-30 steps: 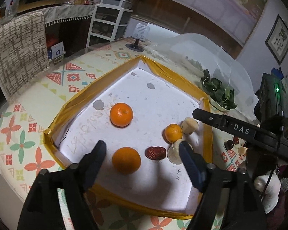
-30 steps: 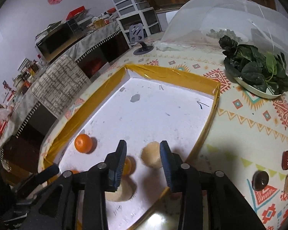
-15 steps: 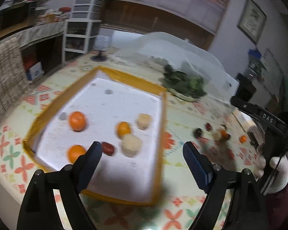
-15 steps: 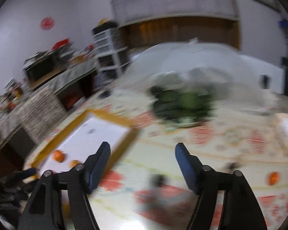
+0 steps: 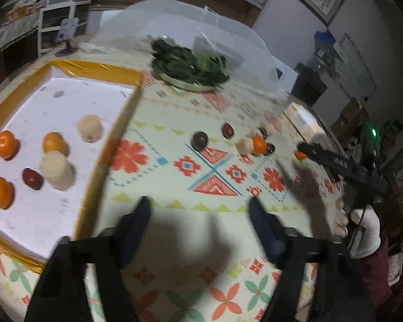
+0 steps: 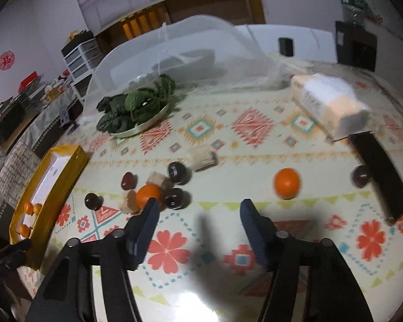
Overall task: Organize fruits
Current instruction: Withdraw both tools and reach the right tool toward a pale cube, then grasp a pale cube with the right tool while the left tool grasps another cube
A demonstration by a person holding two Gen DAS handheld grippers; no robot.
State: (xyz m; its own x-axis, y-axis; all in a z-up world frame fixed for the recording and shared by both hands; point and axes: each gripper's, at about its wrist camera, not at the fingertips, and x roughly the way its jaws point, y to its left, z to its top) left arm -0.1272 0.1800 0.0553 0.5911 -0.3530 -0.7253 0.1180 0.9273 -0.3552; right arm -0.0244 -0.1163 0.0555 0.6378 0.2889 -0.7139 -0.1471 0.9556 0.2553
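**Two grippers off the tray, over the cloth**

Both jaws spread wide, empty. Left gripper [image 5: 198, 206] has swung from above the yellow-edged tray [image 5: 112, 139], now at its 9 o'clock with three oranges and pale fruit inside. Right gripper [image 6: 197, 209] has left the tray too; loose orange [image 6: 287, 183] at 1 o'clock, fruit cluster [image 6: 150, 193] at 11.

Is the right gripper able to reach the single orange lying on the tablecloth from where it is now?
Probably yes. The right gripper is open and empty, and the orange lies alone just beyond its right finger, with only bare tablecloth between them.
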